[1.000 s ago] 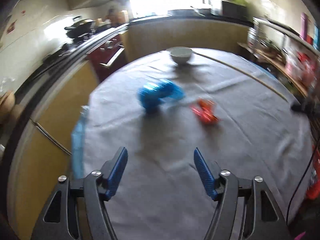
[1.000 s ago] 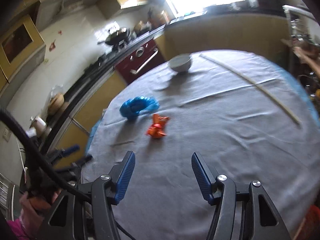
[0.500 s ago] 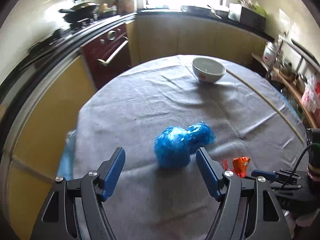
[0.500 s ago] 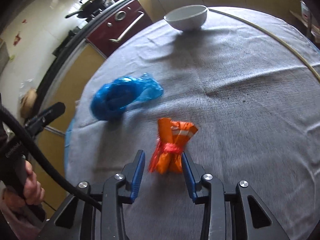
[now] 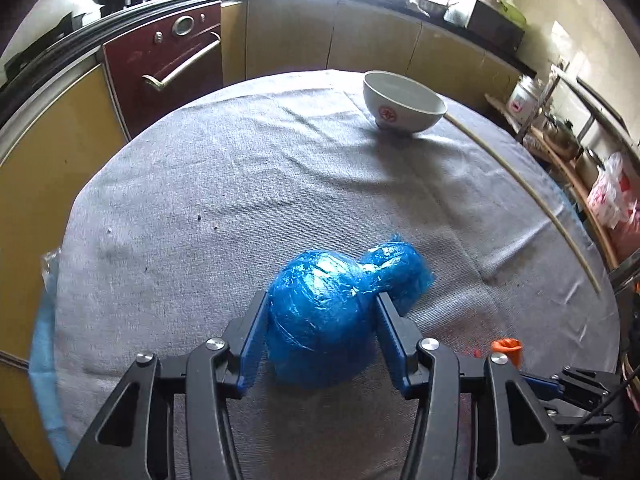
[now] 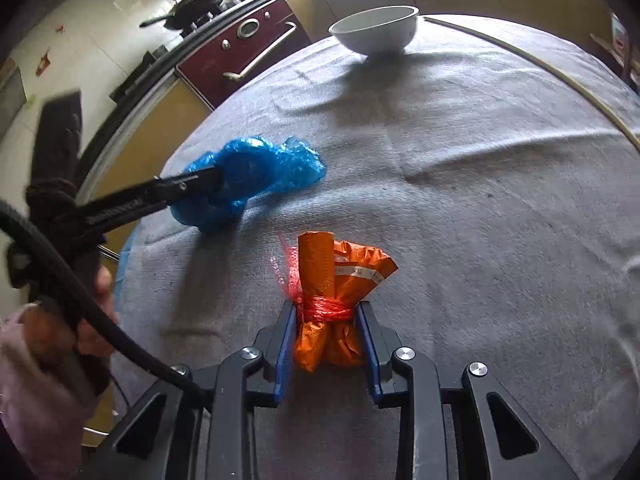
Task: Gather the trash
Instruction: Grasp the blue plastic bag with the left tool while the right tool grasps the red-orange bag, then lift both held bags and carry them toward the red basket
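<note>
A blue crumpled plastic bundle point(image 5: 332, 312) lies on the grey tablecloth point(image 5: 200, 200). My left gripper point(image 5: 321, 296) is closing around its fat end, and both blue pads touch its sides. From the right wrist view the same bundle point(image 6: 260, 172) shows with the left gripper's fingers point(image 6: 192, 184) on it. An orange wrapper bundle point(image 6: 336, 276), tied with red netting, stands on the cloth. My right gripper point(image 6: 326, 305) is closing on it, pads pressed at the tie. A bit of the orange bundle point(image 5: 507, 350) shows at the lower right of the left wrist view.
A white bowl point(image 5: 402, 102) stands at the far side of the round table. A thin pale stick point(image 5: 520, 196) lies along the right edge. A dark red oven point(image 5: 168, 64) and yellow cabinets are behind. A person's hand point(image 6: 60, 340) holds the left gripper's handle.
Both grippers came down and forward to the table. The left closed from wide open onto the blue bundle. The right narrowed onto the orange bundle.
</note>
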### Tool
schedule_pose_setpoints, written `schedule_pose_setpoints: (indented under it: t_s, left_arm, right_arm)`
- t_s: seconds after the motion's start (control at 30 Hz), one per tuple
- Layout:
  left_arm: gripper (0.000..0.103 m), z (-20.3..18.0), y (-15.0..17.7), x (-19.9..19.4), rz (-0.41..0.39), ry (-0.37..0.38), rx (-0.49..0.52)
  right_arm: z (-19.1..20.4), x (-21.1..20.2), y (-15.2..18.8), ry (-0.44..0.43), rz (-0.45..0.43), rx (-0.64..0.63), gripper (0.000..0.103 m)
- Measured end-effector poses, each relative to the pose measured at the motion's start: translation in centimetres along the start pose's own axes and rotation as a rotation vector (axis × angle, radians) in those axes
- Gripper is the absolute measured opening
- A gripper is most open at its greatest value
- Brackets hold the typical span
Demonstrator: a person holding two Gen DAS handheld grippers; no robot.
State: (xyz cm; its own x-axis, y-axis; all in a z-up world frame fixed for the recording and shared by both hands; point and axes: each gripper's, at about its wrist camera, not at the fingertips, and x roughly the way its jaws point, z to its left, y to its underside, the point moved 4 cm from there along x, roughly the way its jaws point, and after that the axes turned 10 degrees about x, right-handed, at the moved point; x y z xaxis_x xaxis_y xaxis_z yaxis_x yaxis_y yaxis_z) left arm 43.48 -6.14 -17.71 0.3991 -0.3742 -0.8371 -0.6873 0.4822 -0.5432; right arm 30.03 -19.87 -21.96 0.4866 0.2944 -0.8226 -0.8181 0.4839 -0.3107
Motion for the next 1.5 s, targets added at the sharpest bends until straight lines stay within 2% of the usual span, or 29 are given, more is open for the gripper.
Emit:
schedule_pose_setpoints:
  t_s: [0.13, 0.3, 0.5, 0.63, 0.73, 0.87, 1.0, 1.17, 1.23, 1.5]
  left_arm:
    - [0.044, -0.7, 1.2, -1.4, -0.014, 0.007, -0.058]
    - [0.043, -3.3, 3.3, -4.8, -0.064, -0.005, -0.075]
    - [0.043, -8.4, 6.3, -10.6, -0.138, -0.02, -0.057]
    - [0.043, -12.6, 8.9, -14.7, -0.195, -0.066, -0.005]
    - [0.043, -15.5, 10.7, -16.8, -0.218, -0.095, 0.009]
    - [0.043, -18.8, 13.1, -17.7, -0.224, -0.084, -0.008]
    - [0.043, -21.2, 14.7, -17.6, -0.21, -0.089, 0.02]
    - [0.043, -23.0, 15.7, -17.8, -0.221, -0.089, 0.025]
    - [0.043, -23.5, 16.1, -17.9, -0.206, -0.12, 0.043]
    - [0.043, -24.2, 17.0, -20.0, -0.246, -0.201, 0.028]
  right_arm:
    - [-1.8, -2.6, 1.2, -0.027, -0.027, 0.035, 0.031]
    - [-4.2, -7.2, 3.5, -0.051, -0.076, 0.056, 0.031]
    - [-5.5, -12.4, 6.1, -0.057, -0.153, 0.041, 0.031]
    - [-6.5, -16.4, 8.4, -0.036, -0.212, 0.002, 0.031]
    - [-7.7, -18.9, 10.1, -0.073, -0.211, 0.049, 0.031]
    - [-7.9, -21.3, 11.7, -0.068, -0.214, 0.024, 0.031]
    - [-7.5, -23.8, 13.4, -0.048, -0.275, -0.059, 0.031]
    - [-8.8, -25.1, 15.7, -0.082, -0.336, -0.05, 0.031]
    - [-9.3, -25.4, 16.4, -0.084, -0.345, -0.035, 0.031]
    - [-10.8, -28.0, 18.3, -0.089, -0.399, -0.015, 0.031]
